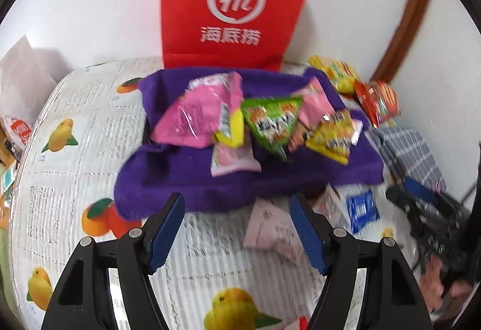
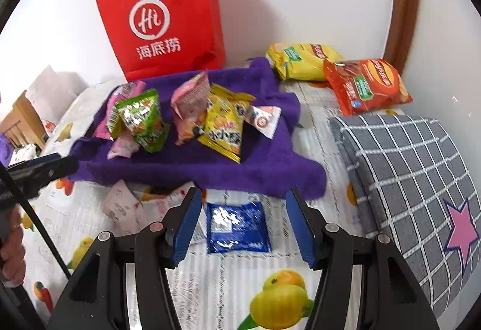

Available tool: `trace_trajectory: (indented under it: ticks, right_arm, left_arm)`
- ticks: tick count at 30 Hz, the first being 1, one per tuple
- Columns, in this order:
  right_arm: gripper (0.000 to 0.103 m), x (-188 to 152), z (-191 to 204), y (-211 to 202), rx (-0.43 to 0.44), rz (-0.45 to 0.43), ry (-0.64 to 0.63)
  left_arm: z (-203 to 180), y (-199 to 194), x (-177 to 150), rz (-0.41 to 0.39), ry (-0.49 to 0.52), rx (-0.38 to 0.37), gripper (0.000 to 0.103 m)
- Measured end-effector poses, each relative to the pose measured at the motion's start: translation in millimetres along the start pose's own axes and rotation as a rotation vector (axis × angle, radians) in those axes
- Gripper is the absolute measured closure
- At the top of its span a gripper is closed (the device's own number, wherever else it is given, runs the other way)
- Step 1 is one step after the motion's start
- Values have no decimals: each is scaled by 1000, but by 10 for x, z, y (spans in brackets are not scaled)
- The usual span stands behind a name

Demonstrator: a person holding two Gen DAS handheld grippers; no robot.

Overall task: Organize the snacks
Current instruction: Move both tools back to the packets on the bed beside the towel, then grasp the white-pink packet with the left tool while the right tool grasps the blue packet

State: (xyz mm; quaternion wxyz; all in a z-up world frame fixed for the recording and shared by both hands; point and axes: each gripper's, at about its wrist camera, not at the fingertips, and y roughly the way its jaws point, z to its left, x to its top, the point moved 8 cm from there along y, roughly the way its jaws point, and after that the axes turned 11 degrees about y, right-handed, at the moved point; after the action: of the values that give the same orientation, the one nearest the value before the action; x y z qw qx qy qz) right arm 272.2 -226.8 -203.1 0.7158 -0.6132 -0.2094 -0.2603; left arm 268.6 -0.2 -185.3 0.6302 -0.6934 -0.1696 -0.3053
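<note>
White wall backs a bed covered by a fruit-print sheet [image 2: 210, 279], with a red bag [image 2: 162, 17] standing upright against the wall at the far side. Just in front of the bag lies a purple towel [image 2: 270, 167], and a heap of small snack packets sits on it: a green packet [image 2: 141, 119] to the left, a yellow packet [image 2: 224, 122] near the middle, a pink packet [image 2: 192, 95] behind and between them, and a small white packet [image 2: 264, 119] touching the yellow one on its right. In the left wrist view a larger pink pack [image 1: 195, 113] lies at the left of the same heap. Off the towel, far right by the wall, a yellow chip bag [image 2: 300, 62] and a red chip bag [image 2: 363, 86] overlap on the sheet. A grey checked pillow [image 2: 415, 179] with a pink star fills the right side. On the sheet just near of the towel's edge lie a blue packet [image 2: 237, 227] and, to its left, a pale pink packet [image 2: 120, 206]. The right gripper [image 2: 243, 224] hangs over the blue packet with its jaws apart, a pad on either side and not pressing it. The left gripper [image 1: 237, 227] is likewise spread and empty, above the sheet at the towel's near edge, with the pale pink packet just beside its right finger. A hand [image 2: 12, 252] shows at the left edge of the right wrist view.
</note>
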Motion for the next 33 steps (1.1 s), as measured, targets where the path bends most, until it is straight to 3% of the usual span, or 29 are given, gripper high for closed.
trace_trajectory:
  ticks: [9, 19, 23, 28, 33]
  right_arm:
    - [45, -217, -136, 281, -35, 64, 18]
    - [45, -271, -41, 436, 22, 93, 12]
    - [37, -286, 14, 465, 53, 94, 5]
    - [36, -322, 44, 517, 66, 86, -3]
    - [36, -349, 69, 514, 85, 74, -26]
  left_arm:
    - [-137, 232, -292, 66, 49, -39, 33]
    - [-191, 375, -327, 78, 59, -96, 33]
    - [-298, 433, -309, 91, 111, -98, 32]
    - [-455, 602, -366, 136, 198, -83, 32]
    - [-581, 674, -379, 140, 301, -28, 21]
